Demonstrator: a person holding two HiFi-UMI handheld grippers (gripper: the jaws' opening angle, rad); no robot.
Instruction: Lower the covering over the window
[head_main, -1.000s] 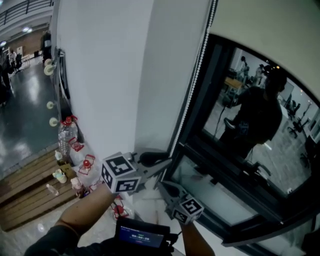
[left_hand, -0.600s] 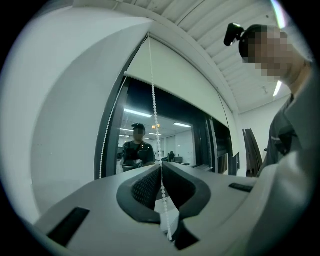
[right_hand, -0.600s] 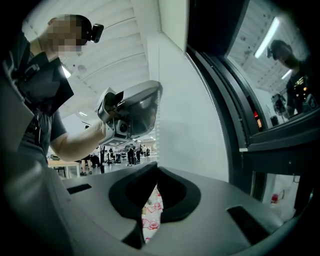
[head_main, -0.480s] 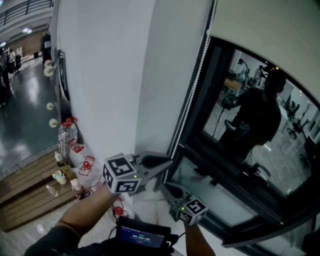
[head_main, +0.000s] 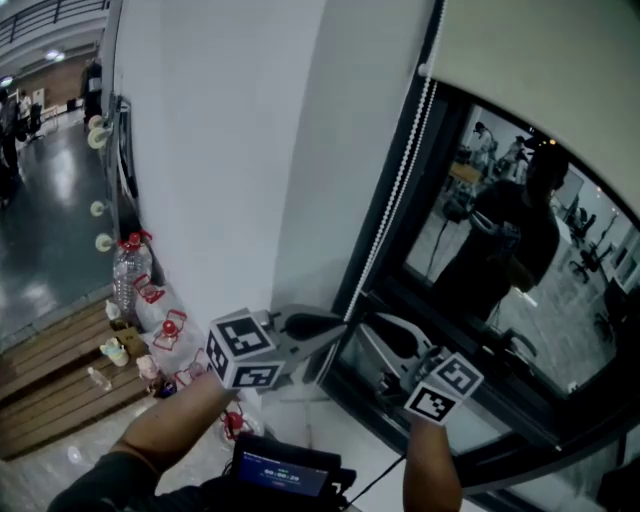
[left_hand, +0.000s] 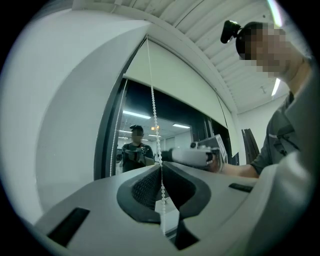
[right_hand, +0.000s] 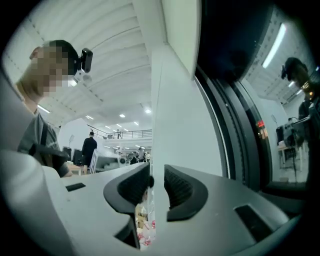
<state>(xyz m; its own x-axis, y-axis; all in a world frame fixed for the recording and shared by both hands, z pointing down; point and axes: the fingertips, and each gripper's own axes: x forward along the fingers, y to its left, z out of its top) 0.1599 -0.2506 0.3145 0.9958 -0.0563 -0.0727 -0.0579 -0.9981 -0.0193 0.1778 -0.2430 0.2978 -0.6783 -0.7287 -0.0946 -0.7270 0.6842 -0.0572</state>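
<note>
A broad white wall (head_main: 230, 150) fills the left half of the head view. Beside it on the right stands a dark-framed window (head_main: 470, 330), and its glass reflects the person with the rig. The covering (head_main: 540, 70), a pale roller blind, hangs over the upper part of the window only. Its lower edge runs across high in the head view, and the glass below it is bare.

Down on the left, a wooden pallet (head_main: 50, 380) lies on the floor, with a clear water bottle (head_main: 130, 275) and other small items at the foot of the wall.

The left gripper (head_main: 335, 328) points level toward the left edge of the window frame. Its jaws are clenched on the white bead chain (head_main: 395, 205), and in its own view the beads run down into the closed jaws. The chain comes down from the left end of the covering along the frame.

The right gripper (head_main: 378, 335) is just beside the left one, on the window side. Its jaws have just been opening and now stand apart, with nothing held between them.
</note>
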